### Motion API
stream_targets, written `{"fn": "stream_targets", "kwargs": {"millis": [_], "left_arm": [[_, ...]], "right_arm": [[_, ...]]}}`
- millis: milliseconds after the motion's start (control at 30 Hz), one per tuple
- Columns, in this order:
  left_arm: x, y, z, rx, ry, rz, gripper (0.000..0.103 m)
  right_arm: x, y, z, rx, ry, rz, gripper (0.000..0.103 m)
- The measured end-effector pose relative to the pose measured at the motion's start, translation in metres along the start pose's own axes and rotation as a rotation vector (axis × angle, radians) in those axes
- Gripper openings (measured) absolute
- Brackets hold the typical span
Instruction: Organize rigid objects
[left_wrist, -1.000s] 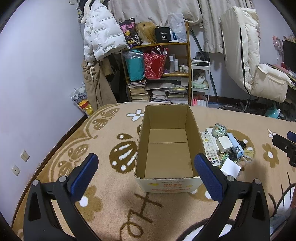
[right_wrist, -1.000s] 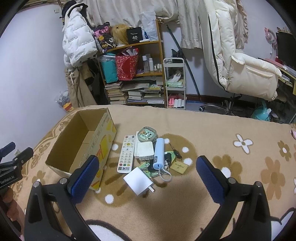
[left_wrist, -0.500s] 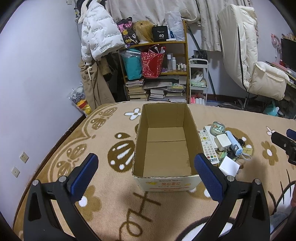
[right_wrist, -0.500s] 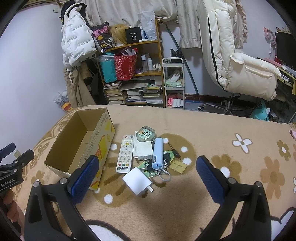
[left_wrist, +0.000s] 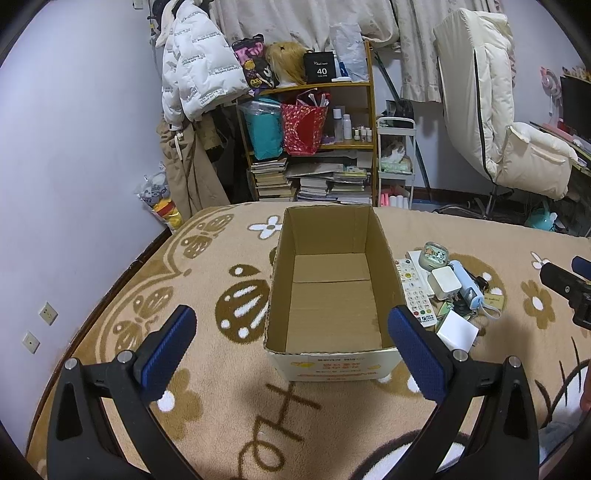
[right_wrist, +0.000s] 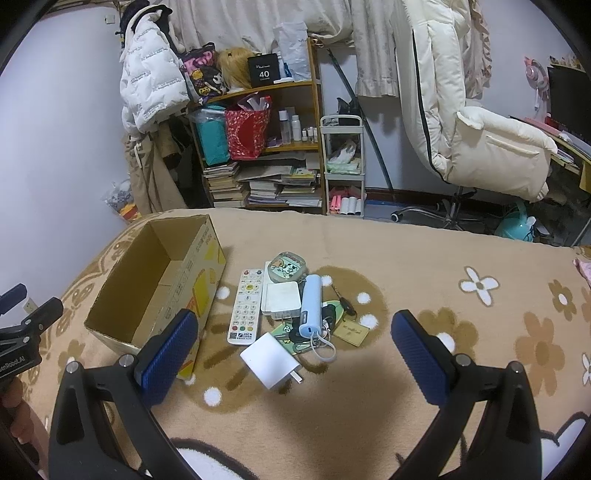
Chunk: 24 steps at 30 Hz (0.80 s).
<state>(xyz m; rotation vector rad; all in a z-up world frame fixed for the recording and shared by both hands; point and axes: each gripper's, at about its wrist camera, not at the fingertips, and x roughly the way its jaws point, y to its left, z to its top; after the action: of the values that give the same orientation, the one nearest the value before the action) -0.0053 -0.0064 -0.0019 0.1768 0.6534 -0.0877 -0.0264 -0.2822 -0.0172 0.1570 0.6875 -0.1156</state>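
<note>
An empty cardboard box (left_wrist: 332, 229) stands open on the tan patterned blanket (left_wrist: 221, 406), straight ahead of my open left gripper (left_wrist: 290, 312). To the right of the box (right_wrist: 192, 280) lies a heap: a white remote (right_wrist: 245, 306), a round cartoon tin (right_wrist: 288, 266), a white charger block (right_wrist: 280, 297), a light-blue power bank (right_wrist: 311, 302), keys (right_wrist: 330, 314), a tan tag (right_wrist: 351, 330) and a white plug adapter (right_wrist: 269, 356). My right gripper (right_wrist: 293, 315) hovers open over the near side of this heap, holding nothing.
Past the blanket's far edge stand a cluttered bookshelf (left_wrist: 314, 147), a white trolley (right_wrist: 343, 166) and a cream chair (right_wrist: 480, 129). A wall runs along the left. The other gripper shows at each view's edge, right (left_wrist: 565, 288) and left (right_wrist: 26, 325).
Both views have drifted only slightly; the box and the heap sit a little further ahead in the frames. Both grippers stayed open and empty.
</note>
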Motion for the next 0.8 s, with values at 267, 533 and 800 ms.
{"fn": "stream_targets", "kwargs": {"millis": [267,533,800], "left_arm": [[-0.0012,-0.0008,0.0002,0.000,0.001,0.004,0.103],[-0.0027,-0.0013,-0.0001,0.004,0.000,0.003,0.103],[-0.0027,-0.0016,0.0001,0.004,0.000,0.003,0.103]], "right_arm": [[-0.0002,0.0015,0.0002,-0.001,0.001,0.001,0.103],[0.0004,0.0055,-0.0003,0.000,0.003,0.005,0.103],[0.0006,0.0046,0.0000,0.000,0.004,0.007,0.103]]}}
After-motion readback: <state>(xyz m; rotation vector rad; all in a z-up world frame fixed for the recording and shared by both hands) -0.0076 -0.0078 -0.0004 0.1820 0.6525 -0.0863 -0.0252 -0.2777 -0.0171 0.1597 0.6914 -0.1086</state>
